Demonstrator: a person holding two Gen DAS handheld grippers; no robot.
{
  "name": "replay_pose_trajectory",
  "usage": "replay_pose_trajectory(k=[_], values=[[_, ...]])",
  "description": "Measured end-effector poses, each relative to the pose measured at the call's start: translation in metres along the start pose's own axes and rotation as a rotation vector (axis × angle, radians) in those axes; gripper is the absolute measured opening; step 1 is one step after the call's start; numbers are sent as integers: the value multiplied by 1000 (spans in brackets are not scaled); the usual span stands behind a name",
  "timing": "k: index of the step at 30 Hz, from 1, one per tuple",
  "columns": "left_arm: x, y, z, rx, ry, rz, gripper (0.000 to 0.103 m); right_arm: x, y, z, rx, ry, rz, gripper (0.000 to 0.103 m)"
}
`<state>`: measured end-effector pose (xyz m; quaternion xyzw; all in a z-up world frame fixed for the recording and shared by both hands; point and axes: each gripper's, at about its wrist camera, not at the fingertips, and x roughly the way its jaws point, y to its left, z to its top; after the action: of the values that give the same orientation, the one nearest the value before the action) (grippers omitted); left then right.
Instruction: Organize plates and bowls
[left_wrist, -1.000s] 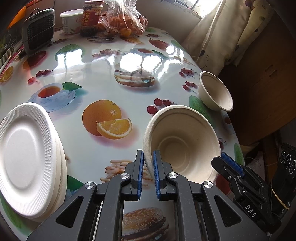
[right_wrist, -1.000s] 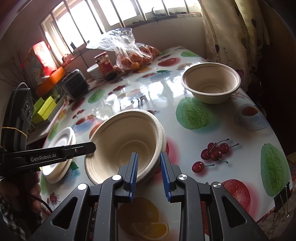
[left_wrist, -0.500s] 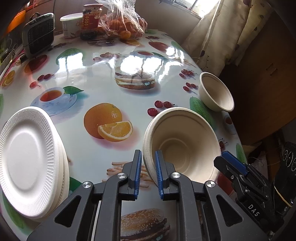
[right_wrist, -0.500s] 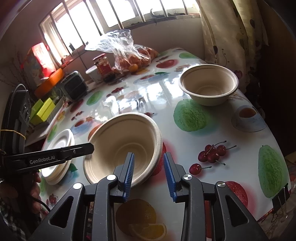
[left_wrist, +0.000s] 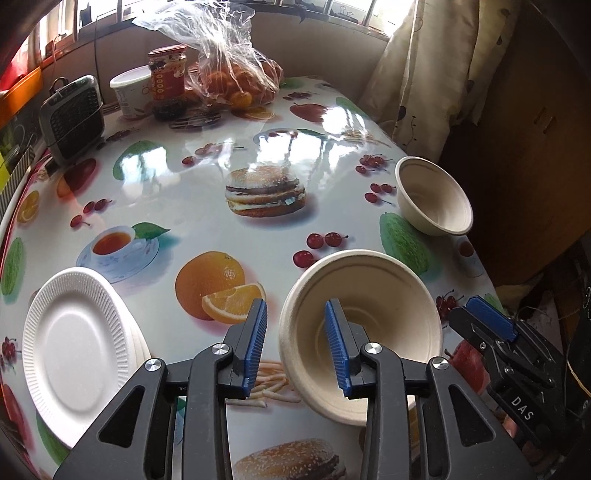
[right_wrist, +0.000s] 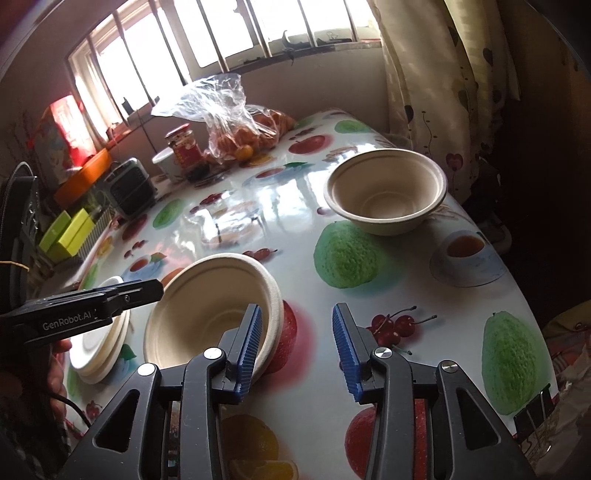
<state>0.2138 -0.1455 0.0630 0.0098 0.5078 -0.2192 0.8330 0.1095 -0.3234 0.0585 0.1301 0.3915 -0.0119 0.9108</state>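
Note:
A beige paper bowl (left_wrist: 373, 295), seemingly two nested, rests on the fruit-print table (left_wrist: 184, 192). My left gripper (left_wrist: 295, 347) straddles the bowl's left rim, its jaws opening, pads off the rim. My right gripper (right_wrist: 297, 343) straddles the bowl's (right_wrist: 207, 295) right rim, also opening, pads clear of it. A second beige bowl (left_wrist: 436, 199) (right_wrist: 388, 192) stands alone near the far right edge. A stack of white ribbed plates (left_wrist: 74, 347) (right_wrist: 96, 354) lies at the left.
At the table's back stand a bag of oranges (left_wrist: 229, 74), a red-labelled jar (left_wrist: 166, 81), a white tub (left_wrist: 129, 88) and a small grey fan heater (left_wrist: 72, 114). A curtain (left_wrist: 413, 74) hangs by the right edge, where the table drops off.
Both grippers were shut on opposite rims of the near bowl; their jaws have since spread and let go. The left view has pulled up and back a little.

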Motion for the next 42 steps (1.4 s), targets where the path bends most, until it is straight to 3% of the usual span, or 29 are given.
replay_pose_trajectory(k=[24,42], values=[[43,-61,80,136,4,-45,34,10,-59,55,16,-59,-195,39],[87,-94,115,189,41,-77,34,35,-85,76,37,-59,-254,39]])
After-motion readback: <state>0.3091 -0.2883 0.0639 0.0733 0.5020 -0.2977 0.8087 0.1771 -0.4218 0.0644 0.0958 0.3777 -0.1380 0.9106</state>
